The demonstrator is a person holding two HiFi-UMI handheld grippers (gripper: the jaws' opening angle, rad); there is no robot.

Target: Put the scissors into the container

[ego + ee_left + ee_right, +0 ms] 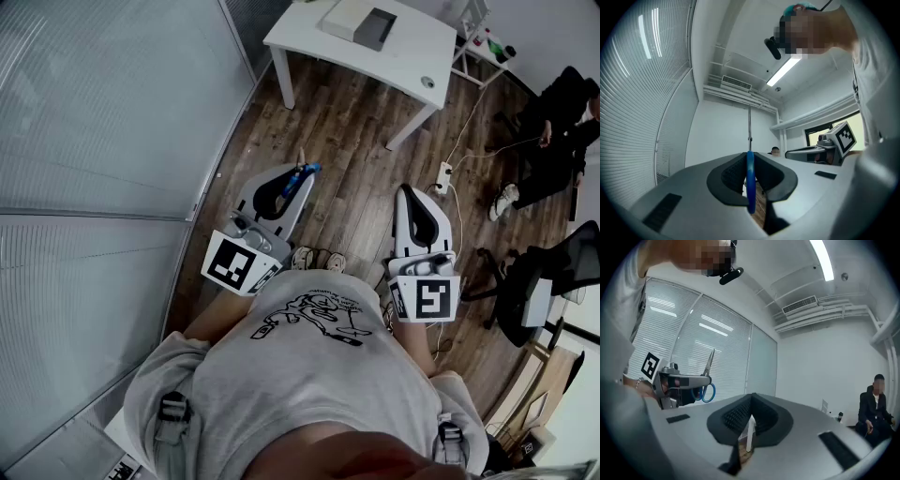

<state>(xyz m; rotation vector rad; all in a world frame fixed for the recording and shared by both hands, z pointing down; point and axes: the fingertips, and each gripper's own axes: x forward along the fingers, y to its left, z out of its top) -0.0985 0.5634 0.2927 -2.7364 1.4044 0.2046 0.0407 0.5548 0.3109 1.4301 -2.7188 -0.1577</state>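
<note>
My left gripper (298, 178) is shut on the scissors (302, 172), blue handle between the jaws, held above the wooden floor. In the left gripper view the blue handle (751, 180) stands edge-on between the closed jaws and the metal blades point straight up. The right gripper view shows the same scissors (708, 379) sticking up from the left gripper. My right gripper (406, 191) is shut and holds nothing; in the right gripper view the right gripper (752, 400) has its tips together. A white-and-grey open box (360, 22) lies on the white table, far ahead of both grippers.
The white table (403, 58) stands ahead on the wooden floor. A power strip (443, 175) with cables lies beside its leg. A seated person in dark clothes (555, 122) is at the right, with a dark office chair (548, 277) nearer. A glass wall with blinds (112, 141) runs along the left.
</note>
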